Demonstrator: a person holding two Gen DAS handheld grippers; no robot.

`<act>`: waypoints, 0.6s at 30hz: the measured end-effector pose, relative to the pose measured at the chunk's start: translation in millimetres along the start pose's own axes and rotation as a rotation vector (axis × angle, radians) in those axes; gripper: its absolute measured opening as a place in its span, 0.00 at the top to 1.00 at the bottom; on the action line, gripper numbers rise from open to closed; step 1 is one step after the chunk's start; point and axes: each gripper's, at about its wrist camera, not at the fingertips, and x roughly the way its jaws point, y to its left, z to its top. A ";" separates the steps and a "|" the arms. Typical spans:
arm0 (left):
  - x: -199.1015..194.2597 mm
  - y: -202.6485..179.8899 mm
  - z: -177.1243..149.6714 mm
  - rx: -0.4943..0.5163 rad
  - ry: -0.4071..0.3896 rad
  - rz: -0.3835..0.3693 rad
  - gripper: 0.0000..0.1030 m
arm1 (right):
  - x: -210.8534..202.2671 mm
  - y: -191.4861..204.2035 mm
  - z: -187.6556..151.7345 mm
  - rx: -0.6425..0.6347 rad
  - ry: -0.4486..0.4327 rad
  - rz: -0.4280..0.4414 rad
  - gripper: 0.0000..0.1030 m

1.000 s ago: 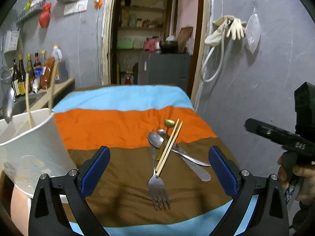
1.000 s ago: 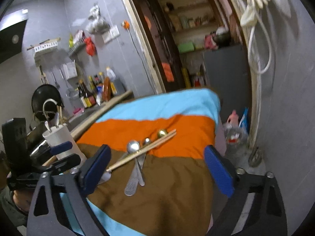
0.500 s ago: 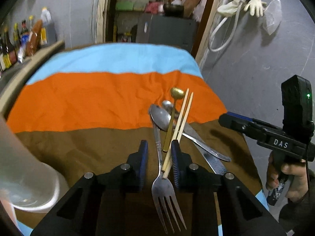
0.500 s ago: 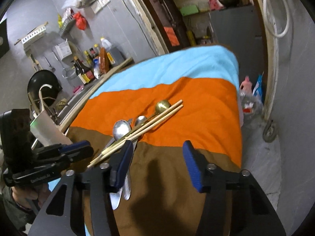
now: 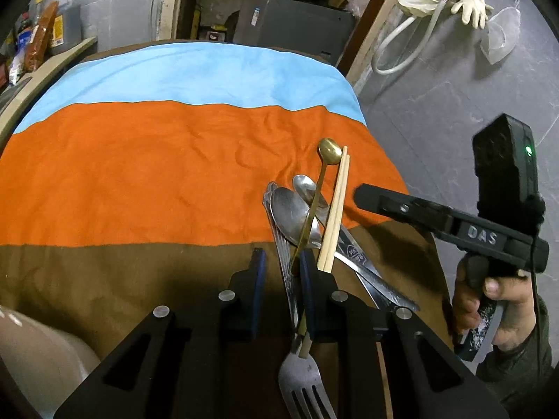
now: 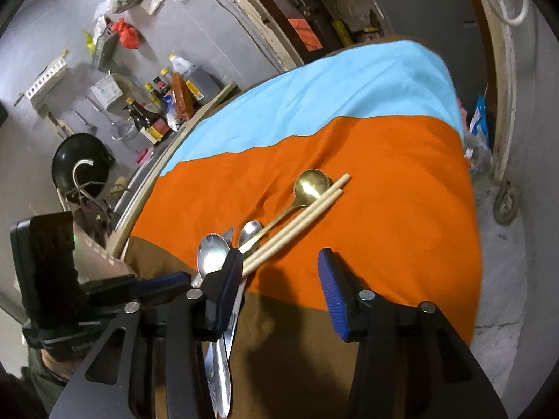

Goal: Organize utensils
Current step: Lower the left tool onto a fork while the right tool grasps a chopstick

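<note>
Both tools have dropped toward the utensil pile. Left tool [image 5: 279, 272], narrowed, straddles the fork [image 5: 291, 293] handle without clear contact. Right tool [image 6: 281, 286], half open and closing, grips nothing; chopsticks [image 6: 297, 223] lie at its eleven o'clock.

Two close wrist views (angled down), sharing the utensil pile [image 5: 307, 223].

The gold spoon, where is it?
The gold spoon lies on the orange stripe of the cloth, its bowl beside the far ends of the chopsticks, its handle crossing the silver spoons.
</note>
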 end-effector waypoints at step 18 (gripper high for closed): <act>-4.5 -3.0 -9.7 0.053 0.047 -0.035 0.84 | 5.5 -3.6 -1.3 0.079 0.002 0.078 0.96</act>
